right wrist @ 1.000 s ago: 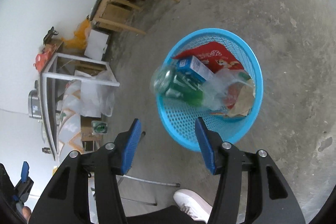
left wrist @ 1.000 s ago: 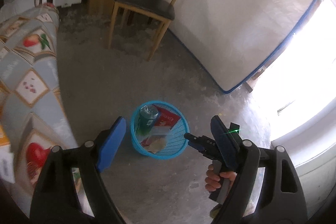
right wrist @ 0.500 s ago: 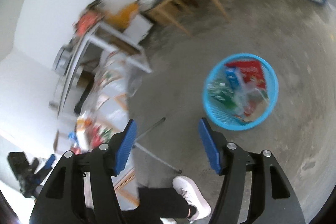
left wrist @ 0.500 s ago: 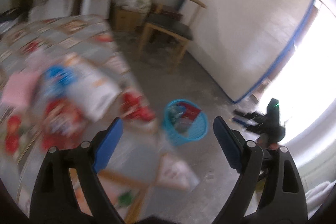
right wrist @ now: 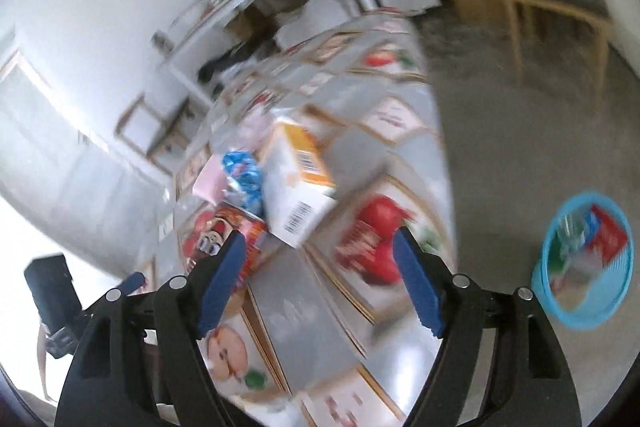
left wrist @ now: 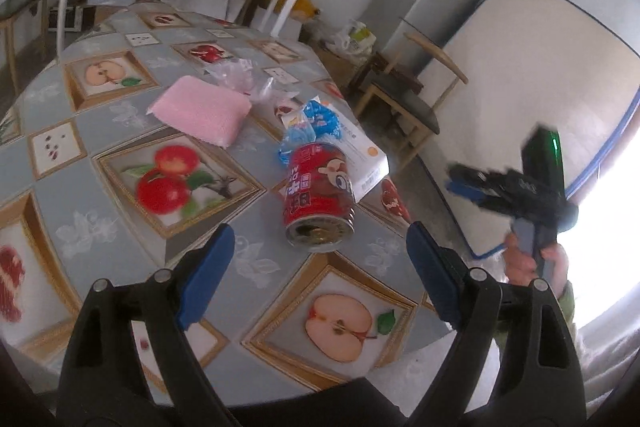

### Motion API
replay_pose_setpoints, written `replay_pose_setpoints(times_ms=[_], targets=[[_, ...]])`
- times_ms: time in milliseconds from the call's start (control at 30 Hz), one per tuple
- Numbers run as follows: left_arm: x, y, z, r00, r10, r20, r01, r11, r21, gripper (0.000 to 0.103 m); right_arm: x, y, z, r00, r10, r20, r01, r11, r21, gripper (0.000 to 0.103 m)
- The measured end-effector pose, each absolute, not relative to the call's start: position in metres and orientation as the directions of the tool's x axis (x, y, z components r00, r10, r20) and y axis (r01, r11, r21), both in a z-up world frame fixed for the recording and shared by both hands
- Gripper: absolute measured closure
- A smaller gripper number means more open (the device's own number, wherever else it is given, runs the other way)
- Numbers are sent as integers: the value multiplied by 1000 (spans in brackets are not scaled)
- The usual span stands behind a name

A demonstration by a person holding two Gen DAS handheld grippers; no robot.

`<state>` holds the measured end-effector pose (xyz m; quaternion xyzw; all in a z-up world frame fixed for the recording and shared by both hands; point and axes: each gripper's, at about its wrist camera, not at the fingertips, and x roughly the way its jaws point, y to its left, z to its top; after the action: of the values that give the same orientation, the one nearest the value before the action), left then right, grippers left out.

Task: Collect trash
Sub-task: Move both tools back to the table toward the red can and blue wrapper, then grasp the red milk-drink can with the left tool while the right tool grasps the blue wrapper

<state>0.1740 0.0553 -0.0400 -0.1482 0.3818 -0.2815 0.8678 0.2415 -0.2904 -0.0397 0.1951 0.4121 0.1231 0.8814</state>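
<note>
With both sets of jaws open and empty, I line the left gripper [left wrist: 316, 267] up on the can [left wrist: 319, 195] lying on the worktop [left wrist: 100, 195]; risk: a pad nudges it and it rolls off the edge.

Red printed metal can [left wrist: 319, 195] on grey fruit-patterned tablecloth [left wrist: 120, 143]; pink towel [left wrist: 200, 109] at ten o'clock, blue crinkled wrapper [left wrist: 310, 125] at twelve; turquoise mesh basket [right wrist: 580, 315].
</note>
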Motion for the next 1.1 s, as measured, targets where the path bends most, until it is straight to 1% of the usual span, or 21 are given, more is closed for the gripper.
replay_pose_setpoints(times_ms=[33, 133, 300, 433, 533, 633, 667, 700, 733, 800, 833, 900, 967, 1067, 1100], targets=[[181, 53, -42, 549, -601, -581, 376, 799, -470, 19, 252, -279, -35, 626, 362, -691, -65, 907, 416, 29], [201, 38, -46, 523, -619, -586, 378, 784, -492, 19, 278, -254, -23, 590, 400, -701, -143, 907, 396, 29], [238, 6, -61, 456, -617, -641, 369, 787, -495, 19, 321, -214, -17, 495, 394, -774, -208, 919, 335, 29], [258, -17, -75, 430, -582, -690, 374, 811, -450, 19, 352, -182, -25, 431, 343, -835, -243, 935, 258, 29], [268, -21, -83, 411, -559, -720, 343, 827, -445, 20, 368, -164, -32, 411, 300, -861, -269, 942, 200, 30], [276, -16, -90, 386, -571, -725, 307, 820, -482, 20, 381, -152, -46, 378, 253, -891, -269, 950, 156, 41], [278, -15, -91, 379, -576, -724, 301, 817, -492, 20, 386, -149, -51, 366, 253, -896, -270, 950, 158, 47], [280, -14, -93, 368, -586, -722, 294, 810, -507, 22, 387, -147, -54, 359, 256, -897, -272, 949, 162, 49], [281, -13, -95, 356, -594, -721, 284, 804, -523, 26, 388, -144, -55, 359, 254, -898, -274, 949, 159, 54], [285, -12, -97, 338, -611, -716, 271, 792, -548, 27, 386, -141, -57, 363, 248, -898, -278, 949, 150, 64], [285, -11, -98, 331, -619, -712, 268, 785, -559, 28, 386, -141, -58, 360, 251, -899, -277, 948, 154, 66], [286, -13, -100, 320, -626, -711, 269, 780, -565, 31, 384, -141, -60, 350, 264, -899, -272, 947, 172, 77], [285, -16, -102, 300, -630, -716, 271, 776, -570, 33, 381, -143, -61, 349, 278, -895, -269, 945, 189, 82], [283, -19, -103, 276, -644, -714, 267, 765, -586, 39, 376, -146, -58, 363, 301, -882, -262, 941, 213, 85], [282, -19, -104, 274, -646, -713, 267, 763, -589, 39, 373, -147, -56, 371, 312, -875, -258, 939, 226, 86]])
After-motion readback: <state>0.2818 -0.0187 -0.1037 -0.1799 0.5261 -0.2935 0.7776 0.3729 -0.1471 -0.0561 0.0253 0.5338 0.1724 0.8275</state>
